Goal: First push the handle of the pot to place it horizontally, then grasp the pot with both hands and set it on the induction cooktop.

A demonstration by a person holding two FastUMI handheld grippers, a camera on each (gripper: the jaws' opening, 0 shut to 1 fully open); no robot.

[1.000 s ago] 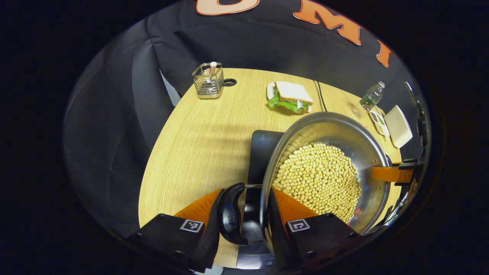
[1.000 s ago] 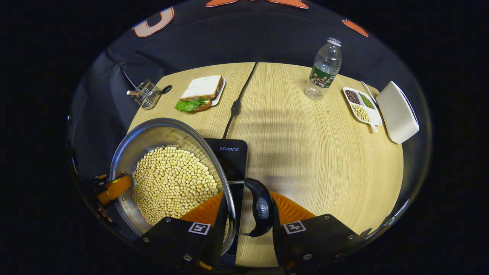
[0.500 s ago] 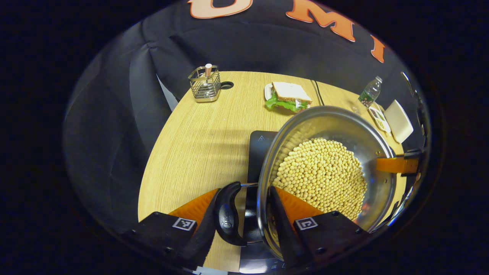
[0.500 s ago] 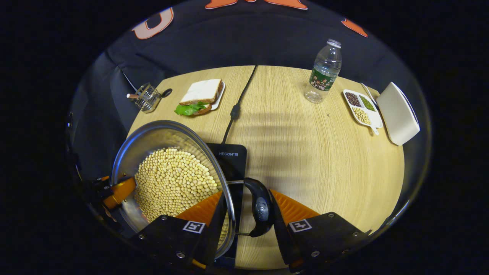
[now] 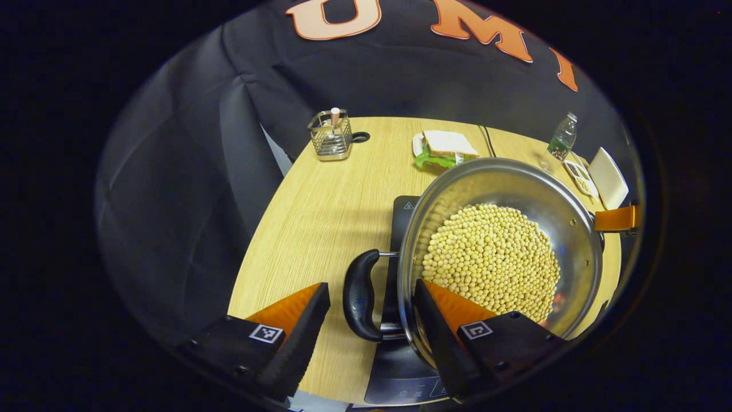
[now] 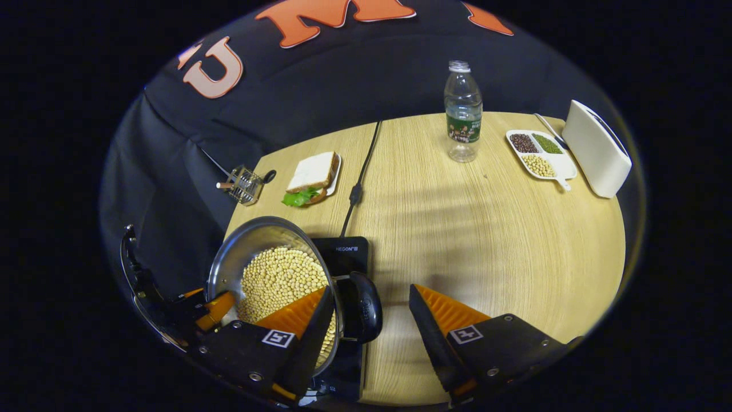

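Steel pot of yellow beans [image 5: 503,229] sat on black induction cooktop [image 6: 349,252] | left claw [image 5: 369,320] spread, astride pot's black handle [image 5: 360,294] | right claw [image 6: 369,320] spread likewise.

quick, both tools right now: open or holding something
Left tool: open, straddling the pot rim and handle.
Right tool: open, holding nothing.

We see a silver pot [image 5: 572,229] of pale yellow beans [image 5: 492,257] with black handles [image 5: 359,294], on a black cooktop [image 6: 349,252]. The table [image 6: 486,229] is light wood-grain. The bottle [image 6: 462,109] has a green label; the toaster [image 6: 597,149] is white.
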